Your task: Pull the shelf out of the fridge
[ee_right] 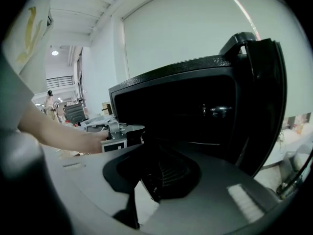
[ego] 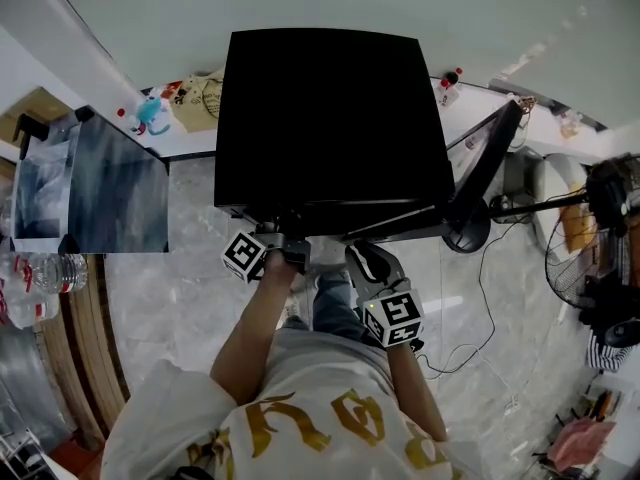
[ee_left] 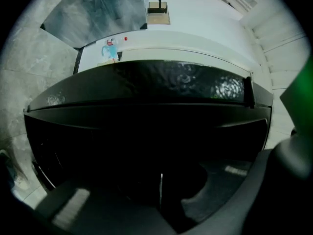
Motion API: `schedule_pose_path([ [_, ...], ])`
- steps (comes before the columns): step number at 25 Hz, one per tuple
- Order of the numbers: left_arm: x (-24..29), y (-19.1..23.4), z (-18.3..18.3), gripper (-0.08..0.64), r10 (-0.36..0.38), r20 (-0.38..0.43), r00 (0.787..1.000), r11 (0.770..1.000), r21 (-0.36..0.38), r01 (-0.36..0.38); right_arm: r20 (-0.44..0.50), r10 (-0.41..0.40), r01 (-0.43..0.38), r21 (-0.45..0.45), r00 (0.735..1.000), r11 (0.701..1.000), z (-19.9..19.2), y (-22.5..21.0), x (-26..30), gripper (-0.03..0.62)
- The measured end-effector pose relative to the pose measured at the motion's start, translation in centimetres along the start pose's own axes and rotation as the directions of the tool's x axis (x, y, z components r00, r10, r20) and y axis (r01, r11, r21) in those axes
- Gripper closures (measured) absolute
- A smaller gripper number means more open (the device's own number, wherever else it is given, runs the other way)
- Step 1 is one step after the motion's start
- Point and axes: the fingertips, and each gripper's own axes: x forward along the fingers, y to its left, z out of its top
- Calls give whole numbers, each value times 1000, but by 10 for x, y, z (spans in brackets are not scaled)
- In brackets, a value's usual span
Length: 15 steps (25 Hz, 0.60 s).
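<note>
- Head view: the black fridge [ego: 330, 118] fills the middle, and its door [ego: 488, 163] is swung open at the right front corner. My left gripper [ego: 278, 254] is tucked under the front edge of the fridge top, towards its left end. My right gripper [ego: 374, 265] hangs just outside that front edge, nearer the middle, touching nothing that I can see
- Left gripper view: I look straight into the dark cavity under the glossy top. My left jaws are drawn together, with only a thin bright slit between them. It is too dark to say whether the shelf's rim is nipped there
- Right gripper view: my right jaws are closed on nothing, the ribbed pads meeting with bare floor showing below them. Beyond them the cavity gapes. A thin pale line across it I take for the front edge of the shelf [ee_right: 195, 142], which sits inside the fridge and is not drawn out. The left gripper shows at the cavity's left front corner, with the hand [ee_right: 93, 142] behind it
- The step in hand, as I judge it, is getting a firm hold on the shelf's front rim. To do it well I would bite the rim squarely, then pull level and straight towards me so it cannot jam in its side rails. I would bring the right jaws onto the rim's other end to share the load and keep the shelf clear of the open door
</note>
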Motion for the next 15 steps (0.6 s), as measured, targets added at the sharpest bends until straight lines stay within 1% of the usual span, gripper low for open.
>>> schedule_pose_path([
  [3, -9, 0, -5, 547, 0, -2, 1000, 1000, -3, 0, 13, -11, 11, 12, 1000, 1000, -1, -1, -7, 505],
  [6, -19, -5, -12, 548, -14, -10, 1000, 1000, -21, 14, 43, -29, 27, 58, 999, 998, 0, -1, -16, 509],
  [11, -45, 5, -17, 546, 25, -25, 999, 999, -20, -26, 63, -54, 49, 79, 997, 996, -3, 2, -28, 512],
  [15, -61, 0, -25, 545, 21, -33, 999, 998, -54, -23, 94, -46, 34, 130, 995, 991, -2, 11, -34, 515],
])
